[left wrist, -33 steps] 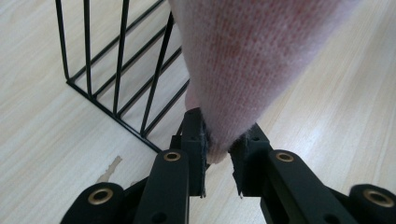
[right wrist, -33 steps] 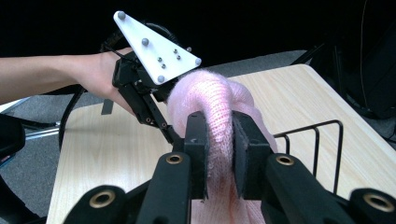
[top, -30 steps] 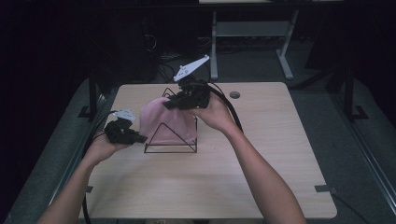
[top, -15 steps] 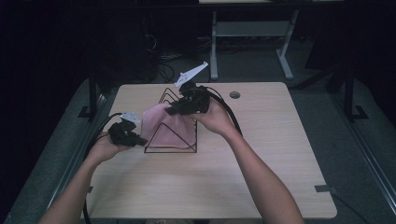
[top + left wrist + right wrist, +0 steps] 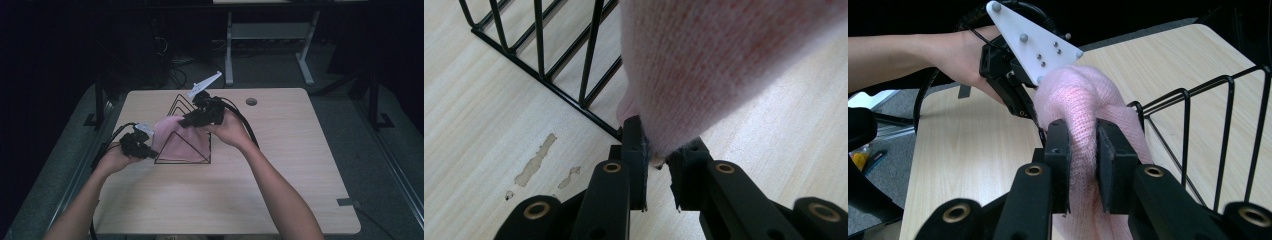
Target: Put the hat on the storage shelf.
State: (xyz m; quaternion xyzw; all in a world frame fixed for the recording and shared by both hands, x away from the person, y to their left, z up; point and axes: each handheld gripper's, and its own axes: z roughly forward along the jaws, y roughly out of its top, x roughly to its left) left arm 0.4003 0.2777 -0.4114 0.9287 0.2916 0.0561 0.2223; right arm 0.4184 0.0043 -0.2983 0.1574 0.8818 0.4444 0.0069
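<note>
Two black two-jaw grippers gripped one soft pink knitted cloth (image 5: 177,137) over the pale wooden table (image 5: 280,180), toward its far left corner. Nearest the left edge, the left gripper (image 5: 145,148) was clamped on the cloth's lower left end, the fabric pinched between its jaws just above the surface (image 5: 659,150). Beside it stood a black wire rack of triangular frames (image 5: 182,145), and the cloth draped across the rack's near frames. Farther right, toward the far edge, the right gripper (image 5: 187,122) was clenched on the bunched upper end of the cloth (image 5: 1083,145), raised over the rack's top.
</note>
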